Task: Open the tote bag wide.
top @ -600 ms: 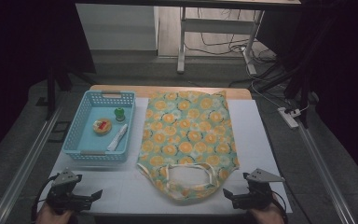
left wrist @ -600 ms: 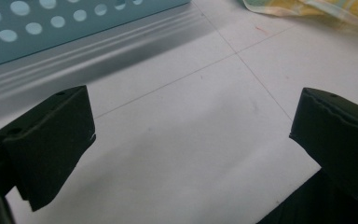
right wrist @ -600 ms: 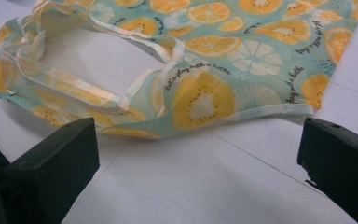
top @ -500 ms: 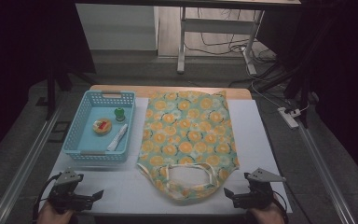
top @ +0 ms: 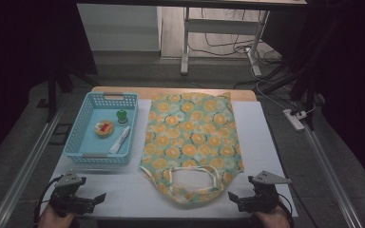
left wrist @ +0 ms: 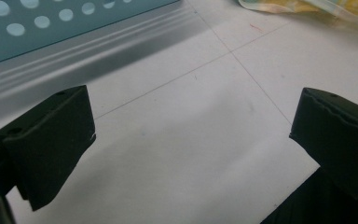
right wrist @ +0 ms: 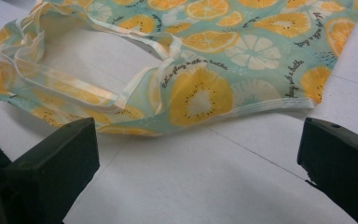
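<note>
Laid flat on the white table (top: 266,142): a citrus-print bag (top: 192,142), mouth and pale handles (top: 190,171) turned toward the near edge. Left of the bag, just beside it: a blue basket (top: 88,156) with a white tube (top: 120,140), a small green piece (top: 122,115) and a round yellow item (top: 104,128).

Left gripper (top: 95,198) parked off the bag's near-left corner, jaws spread wide, nothing between them but bare table. Right gripper (top: 234,199) parked off the bag's near-right corner, equally wide apart and empty, aimed at the bag's hem and handle loop.

Probably in hand: opening the bag's mouth for loading.

To do it well:
- Approach low and level from the near side of the bag, one gripper toward each handle.
- Aim for the upper layer alone; slide one jaw under the handle strap where it lifts off the cloth, not under the whole bag.
- Close fully on the strap before lifting; thin fabric likely to slip from a shallow bite.
- Lift straight up and slightly apart, to gape the mouth without dragging the bag.
- Keep the left approach clear of the basket wall beside the bag.
</note>
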Demonstrator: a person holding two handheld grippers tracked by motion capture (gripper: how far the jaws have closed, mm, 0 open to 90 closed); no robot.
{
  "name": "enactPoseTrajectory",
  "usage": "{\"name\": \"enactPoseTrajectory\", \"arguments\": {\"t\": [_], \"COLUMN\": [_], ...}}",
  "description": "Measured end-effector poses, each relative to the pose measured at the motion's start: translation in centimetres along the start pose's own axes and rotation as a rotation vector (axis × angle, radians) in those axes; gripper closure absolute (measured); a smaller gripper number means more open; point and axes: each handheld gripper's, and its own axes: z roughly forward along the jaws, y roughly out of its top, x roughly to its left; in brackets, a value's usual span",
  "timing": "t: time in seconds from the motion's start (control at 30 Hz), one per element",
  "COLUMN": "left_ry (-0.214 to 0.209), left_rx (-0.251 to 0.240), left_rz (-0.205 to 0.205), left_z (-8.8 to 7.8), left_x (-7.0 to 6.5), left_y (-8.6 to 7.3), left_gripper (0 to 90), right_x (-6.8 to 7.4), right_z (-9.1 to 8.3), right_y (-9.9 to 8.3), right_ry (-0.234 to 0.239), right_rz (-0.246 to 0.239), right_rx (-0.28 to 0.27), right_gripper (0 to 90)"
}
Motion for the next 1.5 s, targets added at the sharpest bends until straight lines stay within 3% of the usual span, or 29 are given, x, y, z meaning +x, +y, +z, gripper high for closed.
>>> {"name": "enactPoseTrajectory", "arguments": {"t": [0.33,0.77,1.23,1.5], "left_ry": [-0.007,-0.023,-0.031,-0.031], "left_rx": [-0.011,-0.014,-0.020,-0.018], "left_rz": [-0.003,-0.016,-0.024,-0.022], "left_z": [-0.1,-0.1,-0.2,-0.1], "left_x": [0.1,0.3,0.4,0.4], "left_y": [-0.1,-0.1,-0.1,-0.1], "left_gripper": [0.0,0.0,0.0,0.0], "right_x": [0.1,0.9,2.4,3.4], "right_z": [0.2,0.0,0.1,0.9], "right_y": [0.1,0.8,2.1,2.7], "right_ry": [0.028,0.013,0.068,0.114], "right_rz": [-0.014,-0.075,-0.126,-0.148], "right_rx": [0.015,-0.006,-0.020,0.003], "right_gripper": [0.0,0.0,0.0,0.0]}}
